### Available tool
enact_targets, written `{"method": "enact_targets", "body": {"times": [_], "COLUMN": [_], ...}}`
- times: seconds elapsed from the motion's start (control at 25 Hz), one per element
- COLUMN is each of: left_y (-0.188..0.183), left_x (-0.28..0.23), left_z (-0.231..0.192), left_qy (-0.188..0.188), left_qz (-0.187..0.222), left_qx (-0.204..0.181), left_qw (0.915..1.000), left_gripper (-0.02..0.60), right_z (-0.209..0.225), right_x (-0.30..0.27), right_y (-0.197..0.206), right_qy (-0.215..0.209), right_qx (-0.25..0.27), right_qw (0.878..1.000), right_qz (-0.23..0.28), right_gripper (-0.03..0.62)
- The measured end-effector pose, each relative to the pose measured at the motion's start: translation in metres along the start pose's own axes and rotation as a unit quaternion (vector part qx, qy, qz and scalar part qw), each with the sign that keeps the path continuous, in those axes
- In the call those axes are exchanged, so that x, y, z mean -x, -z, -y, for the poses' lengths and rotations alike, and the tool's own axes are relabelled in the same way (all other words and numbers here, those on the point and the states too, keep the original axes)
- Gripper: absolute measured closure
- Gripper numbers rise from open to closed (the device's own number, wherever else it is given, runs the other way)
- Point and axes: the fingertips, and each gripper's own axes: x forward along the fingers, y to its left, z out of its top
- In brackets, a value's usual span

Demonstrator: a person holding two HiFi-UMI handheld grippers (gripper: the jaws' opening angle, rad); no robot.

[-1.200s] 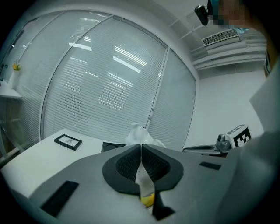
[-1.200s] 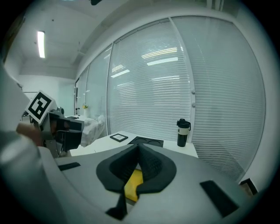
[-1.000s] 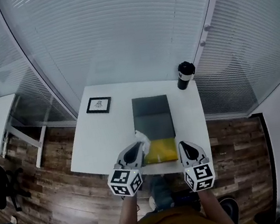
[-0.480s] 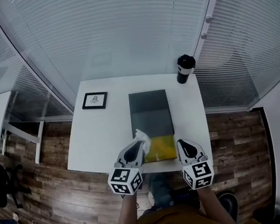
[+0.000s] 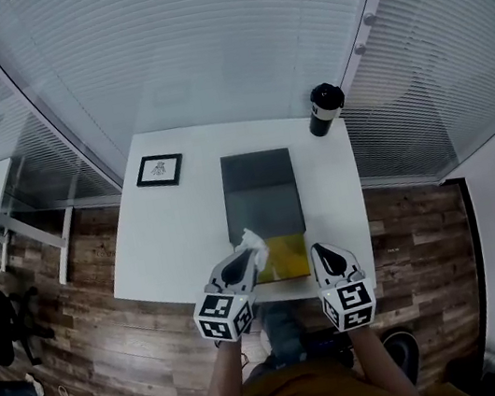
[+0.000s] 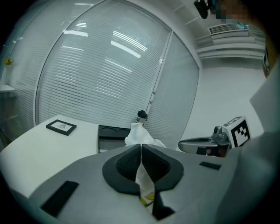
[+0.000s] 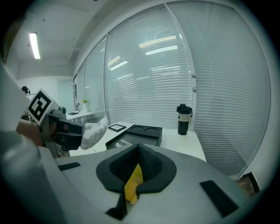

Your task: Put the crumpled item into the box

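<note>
My left gripper (image 5: 251, 258) is shut on a white crumpled item (image 5: 251, 238) and holds it over the near left corner of the dark open box (image 5: 260, 190). In the left gripper view the crumpled item (image 6: 139, 136) sticks up between the closed pads. My right gripper (image 5: 320, 255) sits at the box's near right corner, beside the yellow part (image 5: 282, 256). In the right gripper view its jaws are closed with a yellow flap (image 7: 133, 181) pinched between them. The crumpled item (image 7: 94, 131) shows at left there.
The box lies on a white table (image 5: 182, 232). A small framed picture (image 5: 159, 170) lies at the table's far left, and a black tumbler (image 5: 324, 109) stands at the far right corner. Window blinds run behind the table. Wooden floor lies around it.
The head camera has shifted, so the table sits a little farther up the picture. Both grippers keep their holds and stay at the box's near end.
</note>
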Motion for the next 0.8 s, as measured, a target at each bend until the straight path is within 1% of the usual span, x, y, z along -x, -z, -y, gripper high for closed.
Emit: {"method": "enact_targets", "body": {"times": [0.24,0.48,0.68,0.8], "left_y": [0.019,0.042,0.062,0.075], "left_x": [-0.011,-0.025,-0.039,-0.047], "left_z": [-0.001,0.000,0.002,0.004], "left_qy": [0.004,0.014,0.024,0.029], "left_qz": [-0.030,-0.069,-0.108,-0.138], "left_qx": [-0.006,-0.030,-0.048,-0.069], "left_qw": [0.9995,0.9971,0.9927,0.9877], "left_gripper": [0.549,0.549,0.549,0.549], "right_z": [0.002,0.002,0.008,0.011], "right_x": [-0.010,-0.020,-0.026,-0.028], "right_y": [0.012,0.027,0.039,0.045], "right_qy": [-0.007,-0.015,-0.016,-0.017], "right_qx": [-0.004,-0.003,-0.007,-0.009], "right_qw": [1.000,0.999,0.998,0.998], "right_qz": [-0.015,-0.035,-0.053,-0.061], "right_gripper": [0.582,0.582,0.582,0.582]}}
